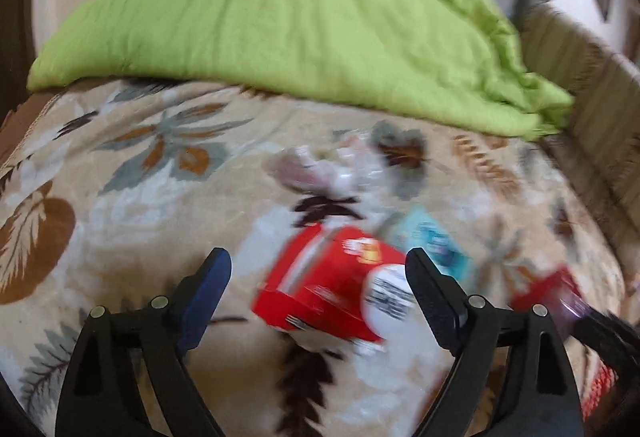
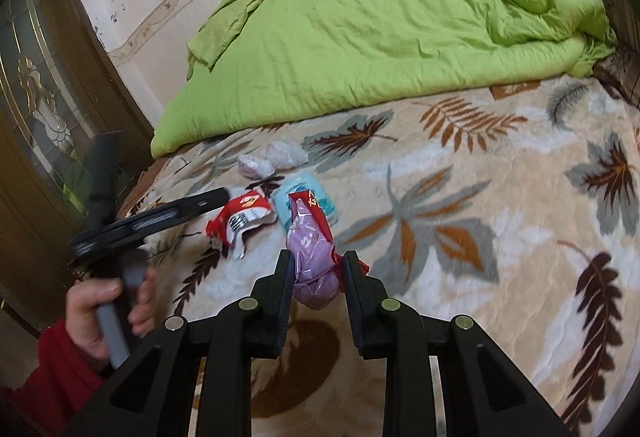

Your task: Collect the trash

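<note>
While spread wide, left gripper jaws astride red wrapper; right gripper pinching purple wrapper.

A crumpled red and white wrapper lies flat on the bed's leaf-patterned blanket, a light blue packet just beside it. Two small whitish crumpled wads lie close together beyond them. A lilac and red wrapper stands pinched, raised off the blanket.
</note>
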Tool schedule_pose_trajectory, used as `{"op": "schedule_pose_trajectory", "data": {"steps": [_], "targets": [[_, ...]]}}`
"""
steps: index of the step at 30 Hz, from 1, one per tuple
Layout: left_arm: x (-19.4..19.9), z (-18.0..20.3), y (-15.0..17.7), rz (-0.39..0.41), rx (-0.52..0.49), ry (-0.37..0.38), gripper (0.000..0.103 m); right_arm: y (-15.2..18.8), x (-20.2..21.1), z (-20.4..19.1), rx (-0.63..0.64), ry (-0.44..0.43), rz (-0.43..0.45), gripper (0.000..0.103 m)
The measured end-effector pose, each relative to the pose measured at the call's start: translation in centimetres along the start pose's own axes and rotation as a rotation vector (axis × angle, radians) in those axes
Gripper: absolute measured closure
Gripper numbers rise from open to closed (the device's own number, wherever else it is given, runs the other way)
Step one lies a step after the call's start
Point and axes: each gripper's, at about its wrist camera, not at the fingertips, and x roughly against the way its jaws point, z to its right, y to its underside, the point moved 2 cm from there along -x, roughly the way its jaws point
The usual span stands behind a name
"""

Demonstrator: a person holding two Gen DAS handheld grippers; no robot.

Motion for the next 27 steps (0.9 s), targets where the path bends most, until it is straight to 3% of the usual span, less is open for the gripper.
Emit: {"op": "schedule_pose_trajectory", "data": {"steps": [1, 3, 5, 8, 9, 10, 12, 17, 19, 20, 21, 27], "targets": [[-0.7, -0.5, 0.1, -0.033, 0.026, 0.011, 0.015, 0.2, 0.0, -0.1, -0.004, -0.004, -0.001, 0.076], [-2.5, -1.1, 0.8, -0.116, 0.101, 0.14, 0.015, 0.6, 0.0, -0.2, -0.011, -0.012, -0.006, 0.076], [-2.1, -0.5, 1.3, -0.084, 0.085, 0.14, 0.015, 0.8, 0.1, -0.3, -0.02, -0.016, -0.008, 0.076], [-1.1, 1.7, 2.3, -0.095, 0.028, 0.226, 0.015, 1.1, 0.4, -0.1, -0.04, -0.02, -0.005, 0.076], [-0.5, 2.7, 2.8, -0.09, 0.001, 0.261, 0.028, 1.2, 0.6, 0.0, -0.044, -0.018, -0.003, 0.076], [-0.4, 3.7, 3.3, -0.121, -0.005, 0.332, 0.054, 1.3, 1.0, 0.1, -0.05, -0.013, 0.001, 0.076], [-0.5, 5.1, 4.1, -0.177, 0.01, 0.415, 0.078, 1.4, 1.7, 0.5, -0.061, 0.0, 0.013, 0.076], [-0.3, 8.4, 5.4, -0.225, -0.088, 0.474, 0.078, 1.8, 4.1, 2.0, -0.077, 0.04, 0.038, 0.076], [-0.3, 8.9, 5.8, -0.23, -0.109, 0.467, 0.068, 1.9, 4.5, 2.8, -0.081, 0.068, 0.039, 0.076], [-0.4, 9.0, 5.8, -0.23, -0.109, 0.454, 0.051, 1.9, 4.6, 3.5, -0.094, 0.085, 0.039, 0.076], [-0.3, 8.9, 5.8, -0.219, -0.098, 0.447, 0.039, 1.9, 4.6, 4.2, -0.111, 0.093, 0.038, 0.076], [-1.7, 9.2, 4.9, -0.223, -0.016, 0.491, 0.038, 2.4, 4.0, 6.9, -0.195, 0.11, 0.02, 0.076]]}}
